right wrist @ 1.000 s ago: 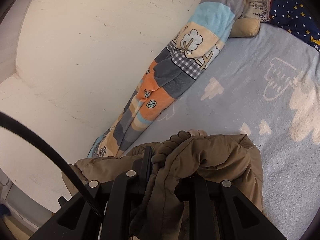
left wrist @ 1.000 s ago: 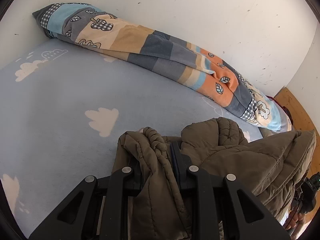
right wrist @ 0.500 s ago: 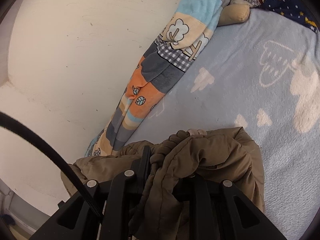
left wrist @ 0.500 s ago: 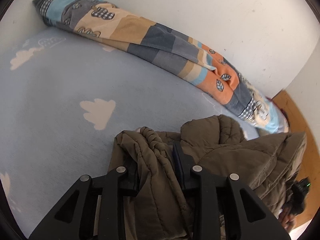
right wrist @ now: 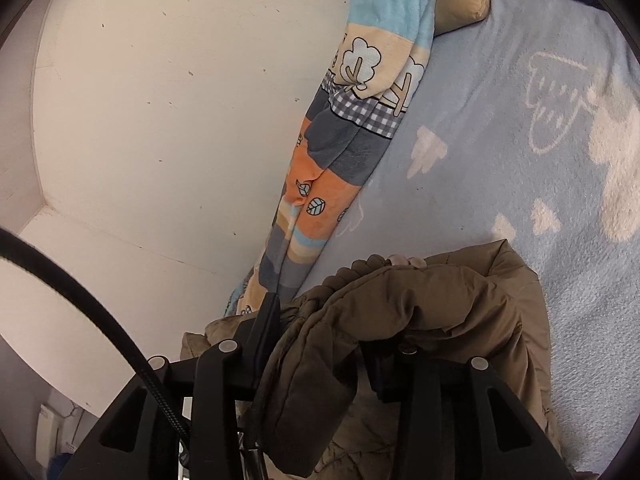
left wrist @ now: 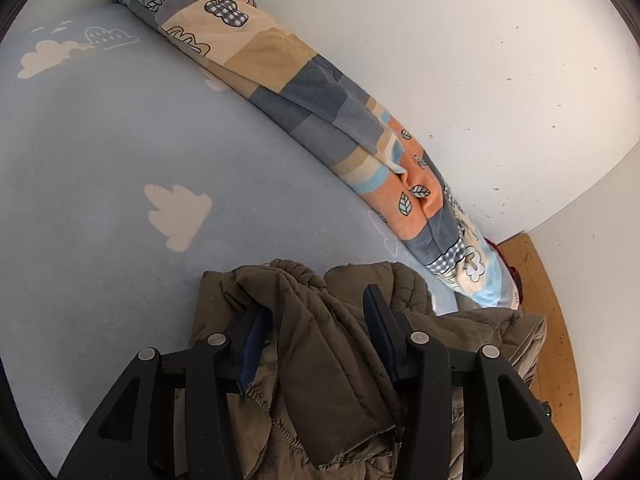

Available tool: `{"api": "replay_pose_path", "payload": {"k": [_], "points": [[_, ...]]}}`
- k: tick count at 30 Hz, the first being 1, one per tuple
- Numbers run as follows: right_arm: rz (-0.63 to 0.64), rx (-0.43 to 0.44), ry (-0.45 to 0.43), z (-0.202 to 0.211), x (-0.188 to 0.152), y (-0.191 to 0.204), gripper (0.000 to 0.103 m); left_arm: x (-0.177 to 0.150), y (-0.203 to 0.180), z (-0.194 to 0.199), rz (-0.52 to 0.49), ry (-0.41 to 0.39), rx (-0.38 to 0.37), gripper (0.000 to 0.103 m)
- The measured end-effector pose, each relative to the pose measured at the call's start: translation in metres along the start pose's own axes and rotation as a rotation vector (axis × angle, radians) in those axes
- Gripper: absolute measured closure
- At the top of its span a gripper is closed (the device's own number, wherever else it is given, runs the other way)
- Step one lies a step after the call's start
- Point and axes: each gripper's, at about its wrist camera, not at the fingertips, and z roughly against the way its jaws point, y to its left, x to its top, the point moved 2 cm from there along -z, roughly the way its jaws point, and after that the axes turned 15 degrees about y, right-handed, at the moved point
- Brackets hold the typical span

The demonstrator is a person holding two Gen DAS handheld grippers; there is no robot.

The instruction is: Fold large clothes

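An olive-brown quilted jacket (left wrist: pixel 320 344) lies bunched on a light blue bed blanket (left wrist: pixel 100 168) with cloud prints. My left gripper (left wrist: pixel 314 300) stands open, its jaws wide apart with a fold of the jacket lying loose between them. In the right wrist view the same jacket (right wrist: pixel 400 312) drapes over my right gripper (right wrist: pixel 320 320), whose jaws are also spread. The right finger is mostly hidden under the fabric.
A rolled patchwork blanket (left wrist: pixel 320 96) in orange, grey and blue lies along the white wall (left wrist: pixel 460 60); it also shows in the right wrist view (right wrist: pixel 348 128). A beige pillow (right wrist: pixel 460 4) sits at the bed's far end. Wooden floor (left wrist: pixel 548 320) shows past the bed edge.
Both grippers have opened and let go of the jacket folds they were pinching. The left view has swung a little toward the wall.
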Motion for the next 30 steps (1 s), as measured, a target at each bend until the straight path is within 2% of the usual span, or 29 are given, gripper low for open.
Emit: {"api": "replay_pose_path", "payload": {"k": [2,4,6,7,8,9,12,13,17,21,22,24,25,27,29,30], "points": [[-0.001,0.006,-0.001,0.002,-0.001,0.001,0.06,0.001,0.002,0.003,0.014,-0.004,-0.026,0.055],[-0.008,0.026,-0.003,0.004,-0.002,0.001,0.06,0.003,0.007,0.005,0.047,-0.006,-0.086,0.051],[-0.015,0.059,-0.004,0.007,-0.002,0.001,0.059,0.004,0.014,0.009,0.089,-0.018,-0.163,0.041],[-0.021,0.084,-0.007,0.008,-0.002,0.001,0.056,0.004,0.016,0.012,0.099,-0.031,-0.177,0.037],[-0.031,0.116,-0.011,0.009,-0.002,0.0,0.051,0.005,0.019,0.019,0.11,-0.064,-0.184,0.028],[-0.036,0.137,-0.015,0.011,-0.002,0.0,0.044,0.007,0.021,0.026,0.112,-0.095,-0.18,0.023],[-0.04,0.215,-0.032,0.017,-0.002,0.003,0.028,0.012,0.024,0.045,0.103,-0.155,-0.191,0.023],[-0.036,0.219,-0.043,0.019,-0.001,0.005,0.027,0.013,0.024,0.05,0.099,-0.169,-0.172,0.023],[0.043,0.14,-0.089,0.032,-0.001,0.024,0.027,0.011,0.006,0.058,0.02,-0.208,-0.091,0.023],[0.199,0.035,-0.107,0.035,-0.009,0.065,0.029,-0.008,-0.045,0.047,-0.184,-0.19,-0.003,0.023],[0.238,0.008,-0.094,0.032,-0.014,0.074,0.031,-0.017,-0.063,0.041,-0.263,-0.171,0.023,0.023],[0.321,-0.047,-0.051,0.018,-0.025,0.093,0.048,-0.036,-0.095,0.028,-0.412,-0.14,0.06,0.023],[0.374,-0.09,-0.017,0.006,-0.033,0.104,0.054,-0.053,-0.117,0.018,-0.53,-0.112,0.085,0.023],[0.467,-0.163,0.043,-0.016,-0.049,0.121,0.077,-0.087,-0.148,-0.001,-0.734,-0.035,0.106,0.022],[0.564,-0.197,0.128,-0.039,-0.07,0.136,0.084,-0.12,-0.169,-0.022,-0.894,0.046,0.124,0.022],[0.623,-0.231,0.164,-0.05,-0.082,0.144,0.085,-0.13,-0.173,-0.03,-0.937,0.064,0.134,0.023]]}}
